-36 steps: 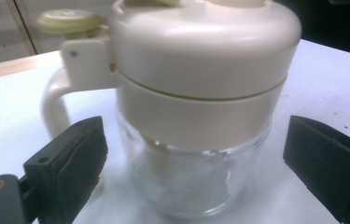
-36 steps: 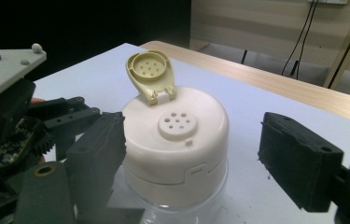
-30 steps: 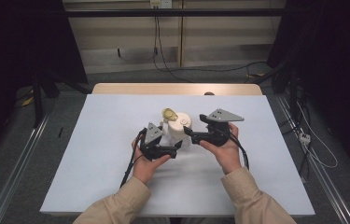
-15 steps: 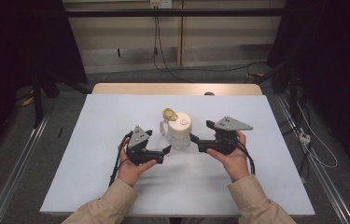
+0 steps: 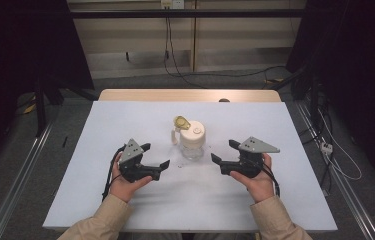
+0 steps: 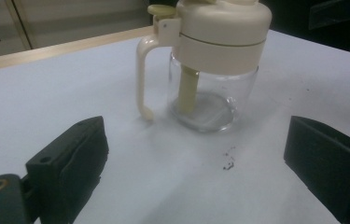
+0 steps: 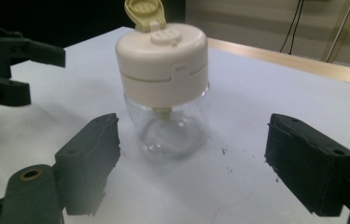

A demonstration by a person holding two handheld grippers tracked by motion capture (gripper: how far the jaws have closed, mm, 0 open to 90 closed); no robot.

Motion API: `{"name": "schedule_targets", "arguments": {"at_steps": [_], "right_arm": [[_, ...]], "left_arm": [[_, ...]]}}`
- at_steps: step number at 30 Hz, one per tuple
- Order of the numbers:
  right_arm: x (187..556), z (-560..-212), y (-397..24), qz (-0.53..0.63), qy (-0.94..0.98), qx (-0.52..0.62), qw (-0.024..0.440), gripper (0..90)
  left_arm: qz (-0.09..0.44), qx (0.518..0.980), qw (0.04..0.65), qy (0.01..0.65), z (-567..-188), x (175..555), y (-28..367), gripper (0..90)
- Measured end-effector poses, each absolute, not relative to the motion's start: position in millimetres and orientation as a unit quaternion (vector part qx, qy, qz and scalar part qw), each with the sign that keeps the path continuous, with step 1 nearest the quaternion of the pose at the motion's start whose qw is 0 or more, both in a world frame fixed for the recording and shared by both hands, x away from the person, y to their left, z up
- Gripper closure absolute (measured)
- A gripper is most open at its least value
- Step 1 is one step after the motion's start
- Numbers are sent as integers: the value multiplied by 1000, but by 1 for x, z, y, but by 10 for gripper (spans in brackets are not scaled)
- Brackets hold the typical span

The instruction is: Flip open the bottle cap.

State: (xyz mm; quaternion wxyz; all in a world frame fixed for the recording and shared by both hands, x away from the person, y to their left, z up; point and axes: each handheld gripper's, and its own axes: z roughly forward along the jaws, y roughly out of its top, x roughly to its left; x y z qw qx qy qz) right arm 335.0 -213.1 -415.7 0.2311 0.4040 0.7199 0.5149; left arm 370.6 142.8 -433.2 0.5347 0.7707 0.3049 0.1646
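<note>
Both grippers are off the jar right now, jaws spread wide with nothing between them. Left gripper [image 5: 154, 156] sits in the person's left hand [image 5: 125, 182], low over the table [image 5: 100, 200], jaws pointing across toward the middle. Right gripper [image 5: 223, 152] mirrors it from the other side in the right hand [image 5: 257, 182], also released, jaws aimed inward. Each one has a grey three-cornered plate on top and a black cable trailing back toward the wrist.

Between them stands the jar [image 5: 193, 142], upright on the table, a bit farther from the person than the two grippers and apart from both. It's a clear glass jar with a cream plastic top, and a small yellowish flip cap [image 5: 181, 121] on that top stands open, hinged up at the far-left side. From the left gripper view you get a cream handle [image 6: 143, 77] running down the side of the jar and a pale tube [image 6: 187, 88] going down inside the glass; the jar looks empty apart from that. A few dark specks [image 6: 228, 161] lie on the table just in front of it.

In the right gripper view the jar [image 7: 165, 88] stands a little beyond the open jaws, roughly centred between them, and the left gripper [image 7: 4, 65] shows at the far left edge, well clear of the glass.
</note>
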Motion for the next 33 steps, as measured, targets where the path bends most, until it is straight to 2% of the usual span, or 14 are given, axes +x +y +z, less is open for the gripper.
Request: {"name": "schedule_targets", "arguments": {"at_steps": [33], "right_arm": [[296,-442,-258,499,715,423,246,170]], "left_arm": [[172,762,532,327,-439,351,213,68]]}}
